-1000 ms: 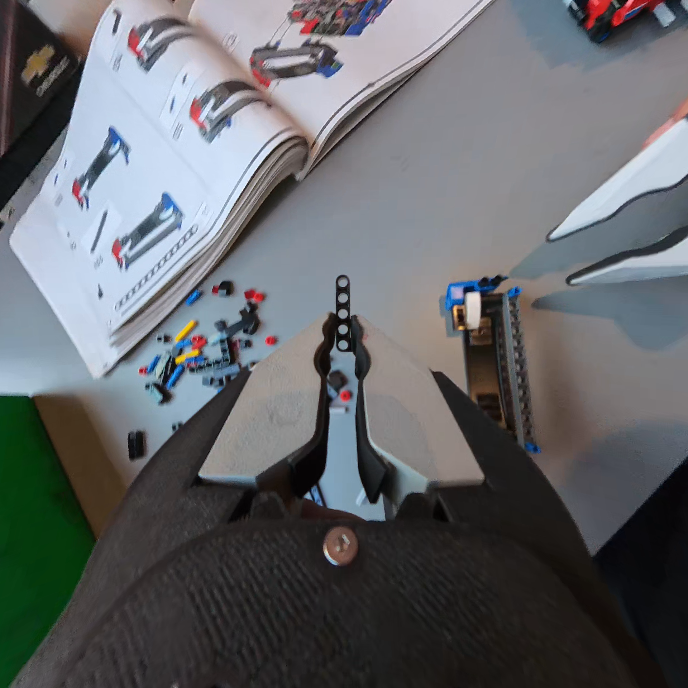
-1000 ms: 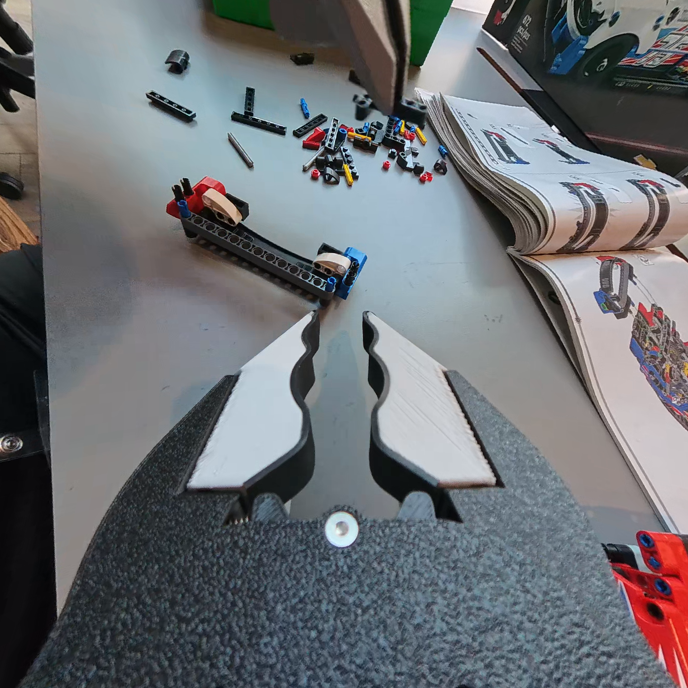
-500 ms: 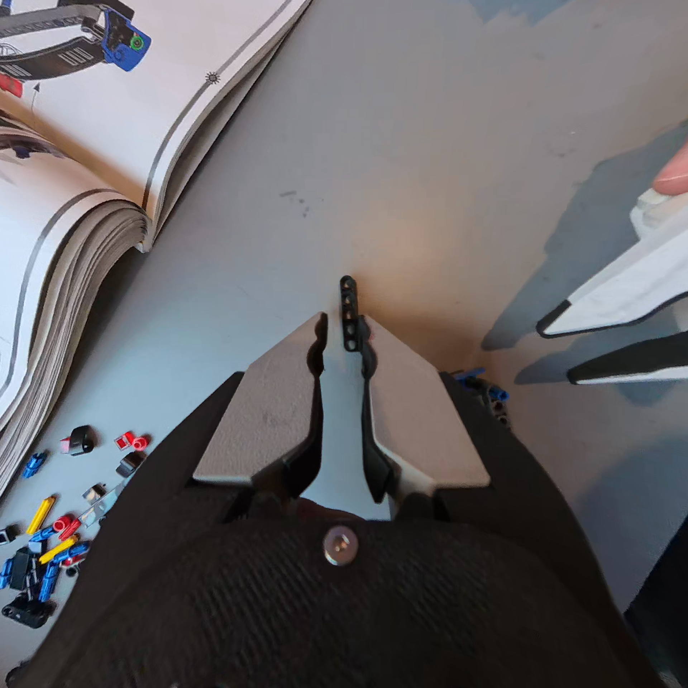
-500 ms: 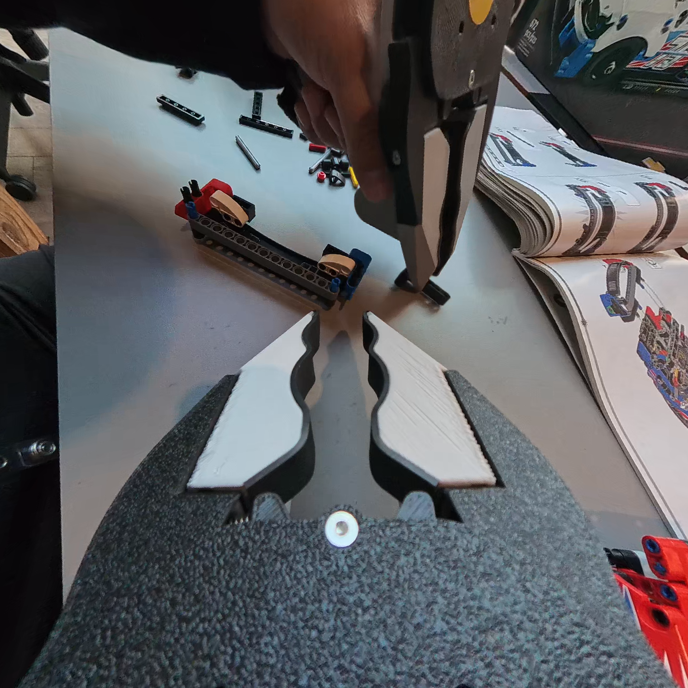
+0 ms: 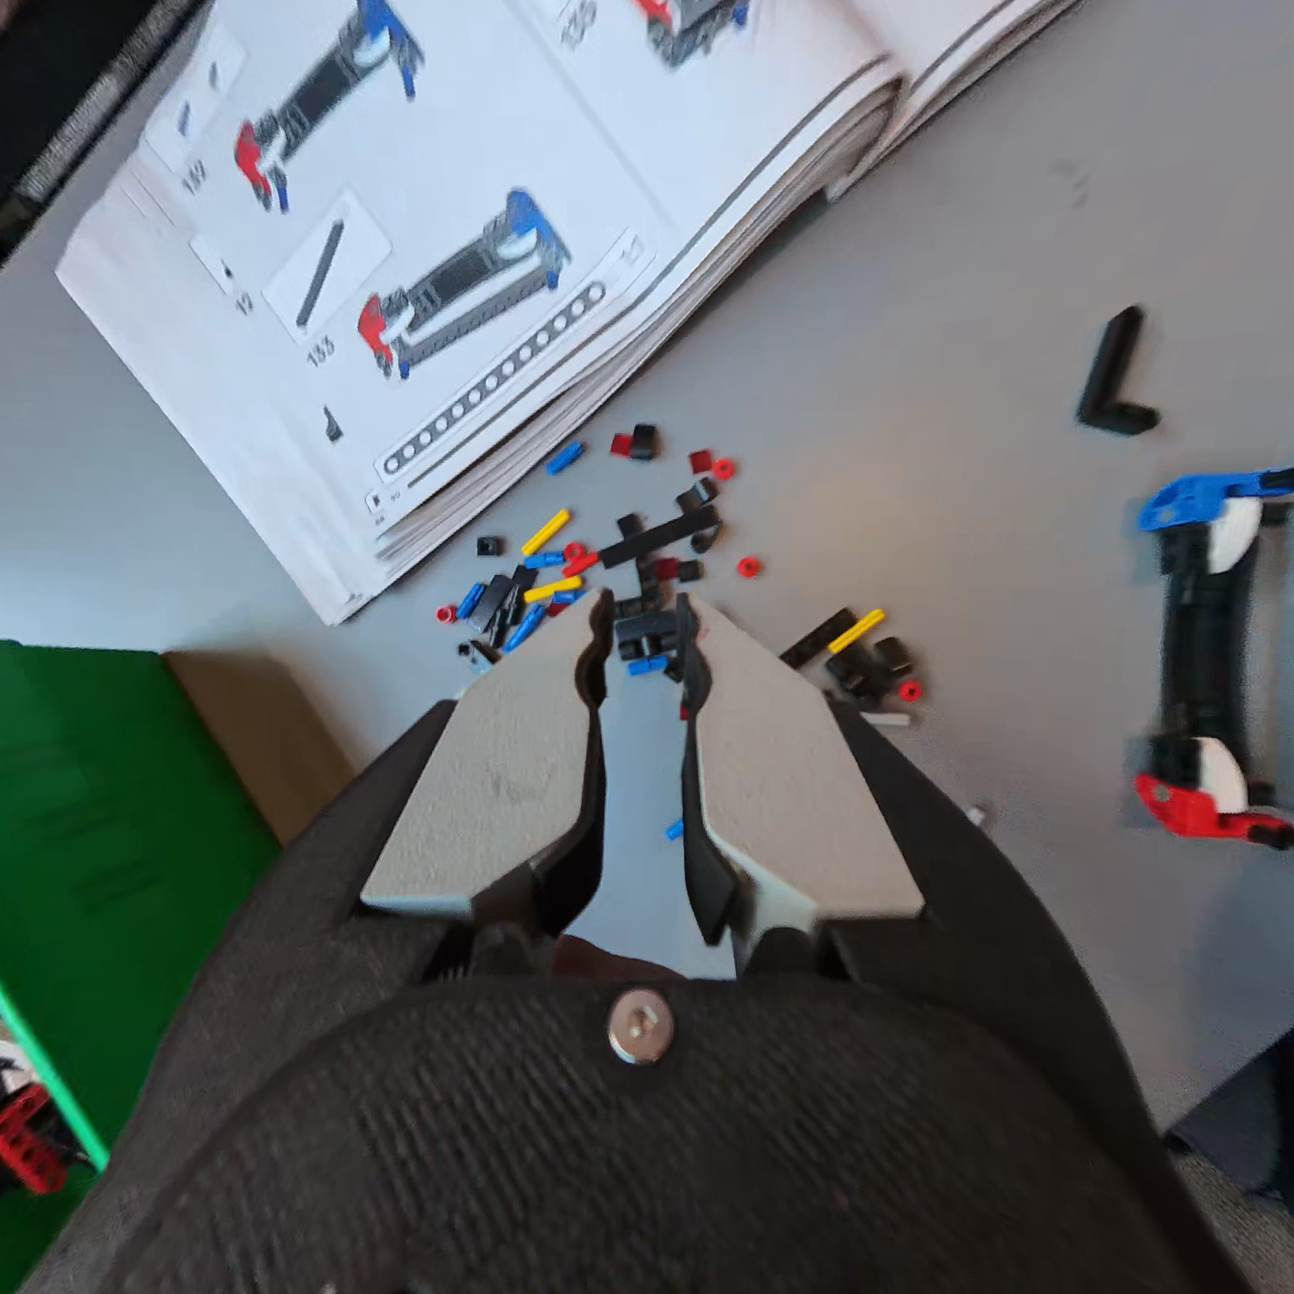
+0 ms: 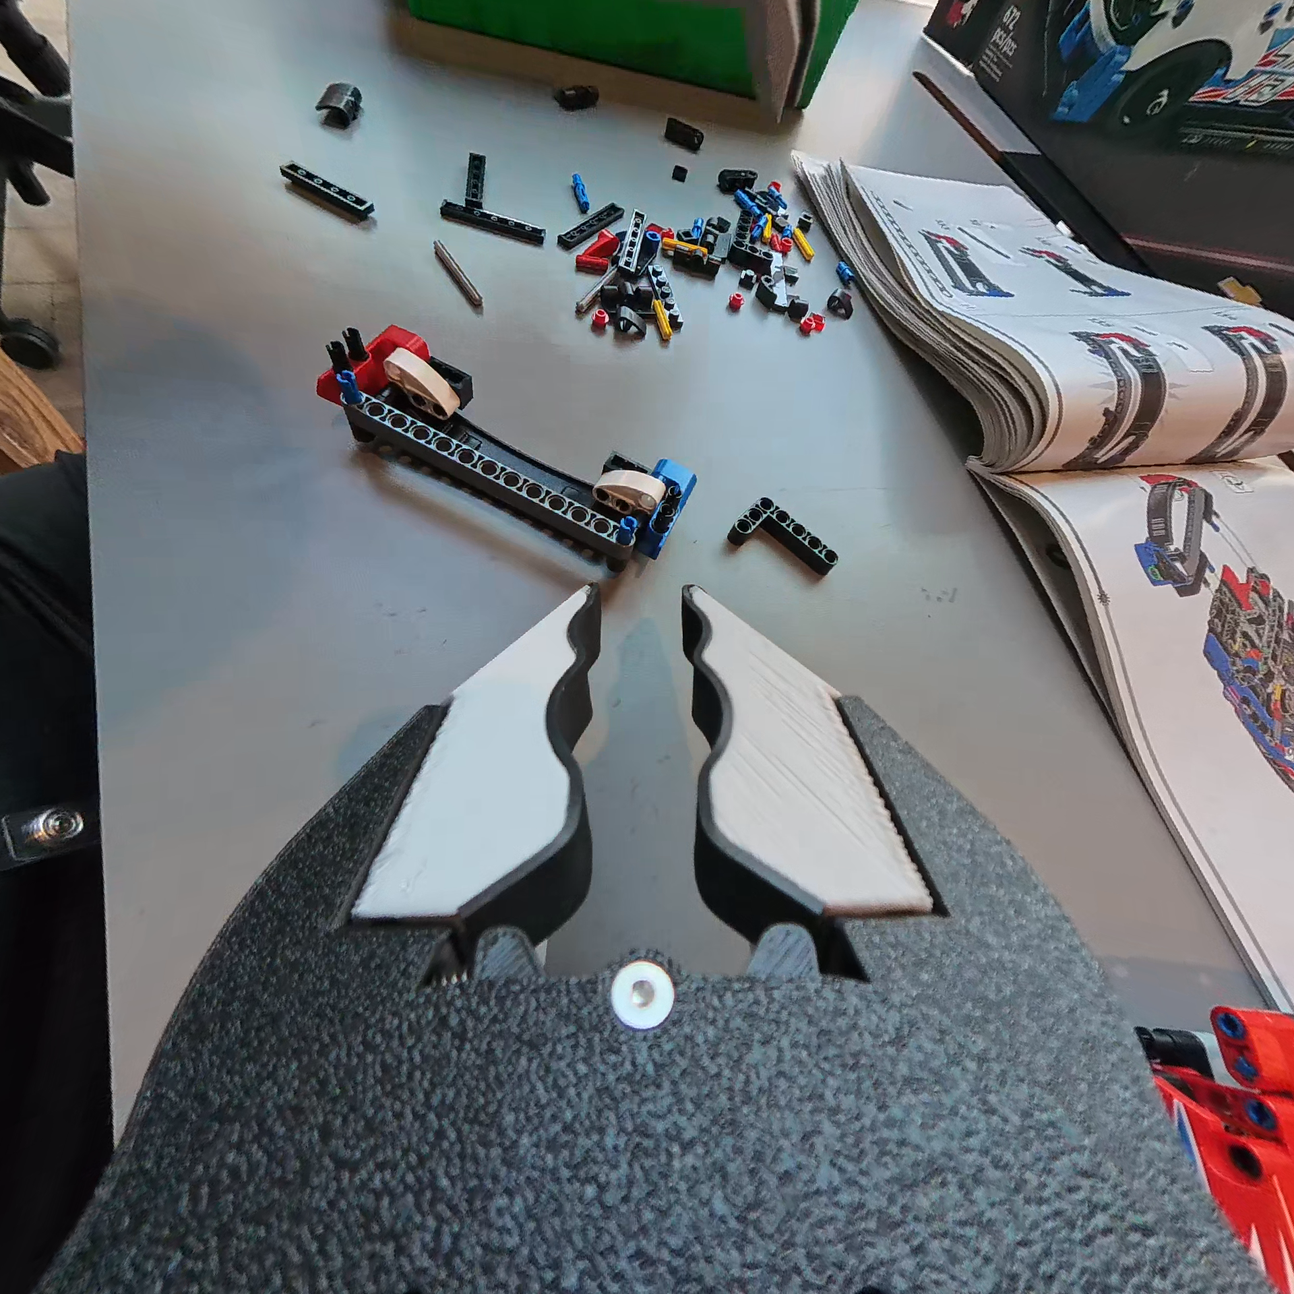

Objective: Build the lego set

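The black L-shaped beam (image 6: 781, 533) lies flat on the grey table (image 6: 280, 665), just beside the blue end of the long beam assembly (image 6: 504, 455). Both the left gripper (image 5: 643, 616) and the right gripper (image 6: 641, 595) are parted and empty. The loose parts pile (image 6: 700, 259) lies beyond the assembly, and the open instruction booklet (image 6: 1085, 378) lies off to the assembly's blue side.

Partly built long black beam assembly (image 6: 490, 462), red far-left end, blue near-right end, laid flat. Black L-shaped beam (image 6: 783, 533) placed just right. Loose small pieces (image 6: 700, 259) scattered farther off.
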Available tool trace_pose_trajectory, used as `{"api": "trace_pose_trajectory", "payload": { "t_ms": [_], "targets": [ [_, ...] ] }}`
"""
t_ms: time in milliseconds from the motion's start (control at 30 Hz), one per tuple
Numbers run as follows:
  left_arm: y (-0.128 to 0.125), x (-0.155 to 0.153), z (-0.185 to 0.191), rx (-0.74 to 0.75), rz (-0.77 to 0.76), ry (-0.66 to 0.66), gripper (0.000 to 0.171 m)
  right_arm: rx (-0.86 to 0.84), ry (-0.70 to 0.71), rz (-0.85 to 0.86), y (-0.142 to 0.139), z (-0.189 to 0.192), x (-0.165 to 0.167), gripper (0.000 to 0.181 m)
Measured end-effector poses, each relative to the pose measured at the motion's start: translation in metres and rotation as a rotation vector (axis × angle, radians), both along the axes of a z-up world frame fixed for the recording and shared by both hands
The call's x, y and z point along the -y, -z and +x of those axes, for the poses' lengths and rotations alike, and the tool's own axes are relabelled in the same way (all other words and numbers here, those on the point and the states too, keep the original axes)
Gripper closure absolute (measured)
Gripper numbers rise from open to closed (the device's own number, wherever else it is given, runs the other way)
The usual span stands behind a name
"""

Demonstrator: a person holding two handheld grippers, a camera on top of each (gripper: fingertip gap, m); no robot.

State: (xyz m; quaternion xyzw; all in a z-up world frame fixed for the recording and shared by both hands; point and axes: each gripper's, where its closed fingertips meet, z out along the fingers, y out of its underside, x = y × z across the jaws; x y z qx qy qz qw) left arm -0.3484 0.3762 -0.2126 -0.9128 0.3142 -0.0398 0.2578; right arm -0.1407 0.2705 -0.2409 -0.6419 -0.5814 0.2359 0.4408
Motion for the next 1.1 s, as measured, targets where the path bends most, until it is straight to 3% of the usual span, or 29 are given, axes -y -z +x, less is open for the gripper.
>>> {"api": "trace_pose_trajectory", "payload": {
  "t_ms": [133, 267, 400, 533, 900, 1100],
  "targets": [
    [0.028, -0.001, -0.014, -0.061, -0.049, 0.010, 0.156, 0.005, 0.007, 0.005, 0.001, 0.000, -0.001, 0.158],
    [0.034, -0.002, -0.009, -0.177, 0.013, 0.226, 0.155, 0.004, 0.011, 0.005, 0.001, 0.000, -0.002, 0.158],
    [0.034, 0.006, -0.006, -0.381, 0.041, 0.585, 0.152, 0.005, 0.011, -0.001, 0.001, 0.000, -0.002, 0.158],
    [0.031, -0.001, -0.001, -0.473, 0.023, 0.717, 0.155, 0.002, 0.009, 0.004, 0.000, 0.000, -0.001, 0.158],
    [0.061, -0.006, -0.015, -0.567, -0.155, 0.787, 0.163, -0.005, 0.004, 0.003, -0.001, 0.000, 0.000, 0.158],
    [0.059, -0.003, -0.019, -0.554, -0.197, 0.771, 0.166, -0.006, 0.003, 0.004, -0.001, 0.000, 0.000, 0.158]
  ]
}}
